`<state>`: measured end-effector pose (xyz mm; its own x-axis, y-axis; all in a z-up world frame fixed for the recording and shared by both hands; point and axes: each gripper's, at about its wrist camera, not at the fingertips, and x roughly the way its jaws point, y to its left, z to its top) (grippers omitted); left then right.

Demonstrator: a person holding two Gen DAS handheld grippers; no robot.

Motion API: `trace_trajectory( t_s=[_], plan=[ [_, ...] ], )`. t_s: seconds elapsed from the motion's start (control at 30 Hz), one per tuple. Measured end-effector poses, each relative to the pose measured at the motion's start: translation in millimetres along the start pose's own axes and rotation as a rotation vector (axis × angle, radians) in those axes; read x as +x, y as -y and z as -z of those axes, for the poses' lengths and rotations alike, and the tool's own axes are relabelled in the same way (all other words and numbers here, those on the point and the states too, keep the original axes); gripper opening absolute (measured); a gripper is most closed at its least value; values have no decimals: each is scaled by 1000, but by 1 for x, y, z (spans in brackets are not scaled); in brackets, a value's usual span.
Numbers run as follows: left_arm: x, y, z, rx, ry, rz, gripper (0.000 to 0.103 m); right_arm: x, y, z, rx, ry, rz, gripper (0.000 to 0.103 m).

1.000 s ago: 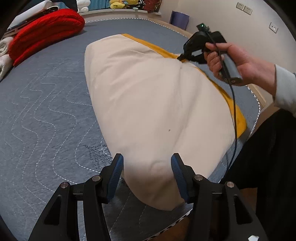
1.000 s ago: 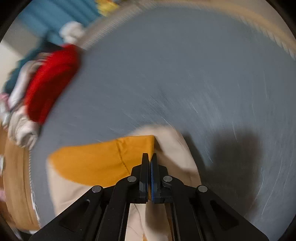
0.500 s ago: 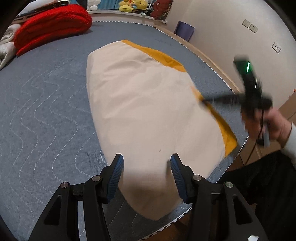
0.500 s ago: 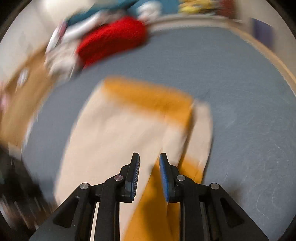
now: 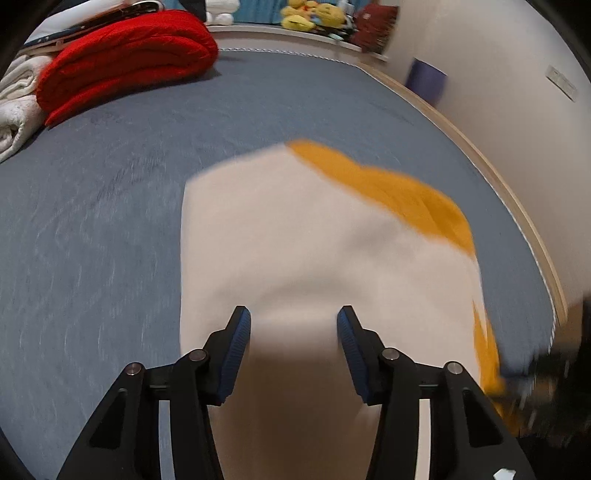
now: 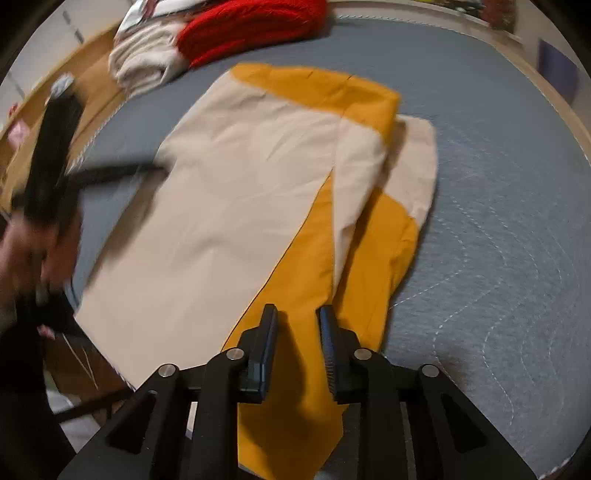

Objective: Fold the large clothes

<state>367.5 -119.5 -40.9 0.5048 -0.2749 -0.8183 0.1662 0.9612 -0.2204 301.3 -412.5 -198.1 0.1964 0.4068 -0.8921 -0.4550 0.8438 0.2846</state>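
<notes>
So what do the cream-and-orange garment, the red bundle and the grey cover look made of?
Cream-and-orange garment: thin matte woven cloth, probably cotton; it lies flat with fine sharp creases. Red bundle: thick ribbed knit or fleece, soft-looking. Grey cover: matte quilted fabric, shown by wavy white stitch lines.

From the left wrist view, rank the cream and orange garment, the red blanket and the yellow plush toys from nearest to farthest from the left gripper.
1. Cream and orange garment: directly under and ahead of the left gripper.
2. Red blanket: folded, far left on the grey quilt.
3. Yellow plush toys: on the ledge beyond the quilt's far edge, upper centre.
</notes>
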Motion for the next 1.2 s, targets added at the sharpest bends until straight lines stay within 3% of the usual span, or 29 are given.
trace_trajectory(
  t_s=[0.1, 0.2, 0.37, 0.47, 0.53, 0.63, 0.73, 0.93, 1.07, 1.2],
  plan=[
    [25, 4, -39, -14, 0, -15, 44, 12, -2, 0, -7, -52, 7, 27],
    [50, 9, -64, -32, -29, -30, 44, 15, 9, -7, 20, -79, 4, 39],
    [99, 8, -83, -54, -169, -61, 46, 25, 19, -20, 34, -109, 7, 46],
    [89, 10, -93, -22, -170, -54, 46, 24, 20, -25, 35, -117, 17, 47],
    [55, 0, -94, -67, -102, 13, 47, 23, 16, -24, 41, -118, 18, 47],
    [-1, -30, -73, -164, -24, 126, 65, 13, 33, -34, 141, -55, -16, 48],
    [-27, -62, -27, -200, -70, 170, 68, 10, 60, -44, 269, -8, -35, 61],
    [-6, -111, 62, -359, -255, 291, 68, 45, 86, -36, 402, -98, -133, 69],
    [18, -126, 87, -545, -292, 507, 69, 63, 88, -25, 435, -109, -173, 74],
    [33, -119, 90, -560, -269, 562, 76, 73, 94, -12, 489, -105, -186, 73]
  ],
)
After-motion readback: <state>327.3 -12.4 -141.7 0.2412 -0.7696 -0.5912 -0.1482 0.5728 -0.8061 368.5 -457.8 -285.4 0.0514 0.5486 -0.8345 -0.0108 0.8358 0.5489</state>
